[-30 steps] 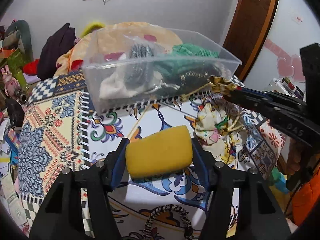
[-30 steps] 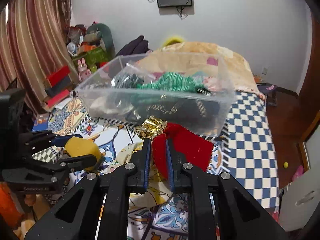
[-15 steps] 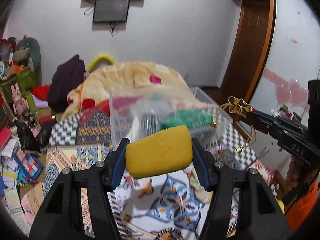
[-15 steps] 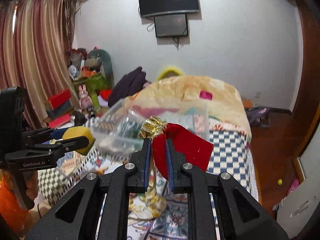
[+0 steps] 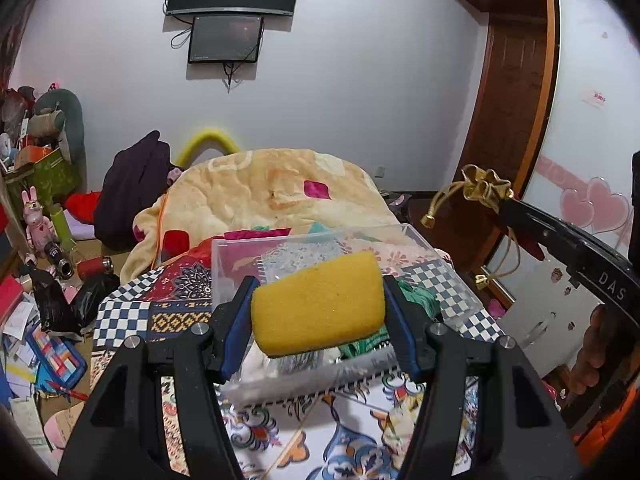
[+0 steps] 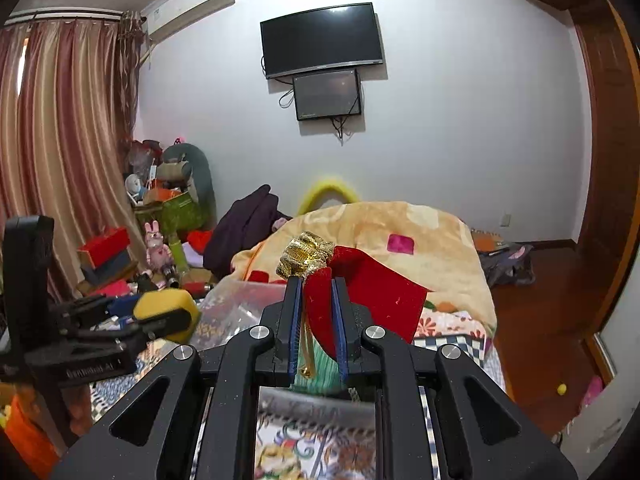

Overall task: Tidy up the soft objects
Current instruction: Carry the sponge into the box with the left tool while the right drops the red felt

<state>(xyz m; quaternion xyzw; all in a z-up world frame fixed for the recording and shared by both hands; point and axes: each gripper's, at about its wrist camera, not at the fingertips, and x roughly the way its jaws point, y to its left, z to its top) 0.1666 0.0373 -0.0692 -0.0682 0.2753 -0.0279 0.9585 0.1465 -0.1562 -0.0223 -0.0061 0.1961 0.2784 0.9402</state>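
Left wrist: left hand-held gripper (image 5: pixel 318 304) clamping yellow sponge (image 5: pixel 316 300), right wrist: right hand-held gripper (image 6: pixel 316 304) pinching red pouch (image 6: pixel 376 296).

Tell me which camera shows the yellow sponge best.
The left wrist view. There the yellow sponge fills the middle of the frame, broad face on, clamped in the left gripper in front of the clear bin. The right wrist view shows only one end of it, small at the left and partly hidden by the jaws.
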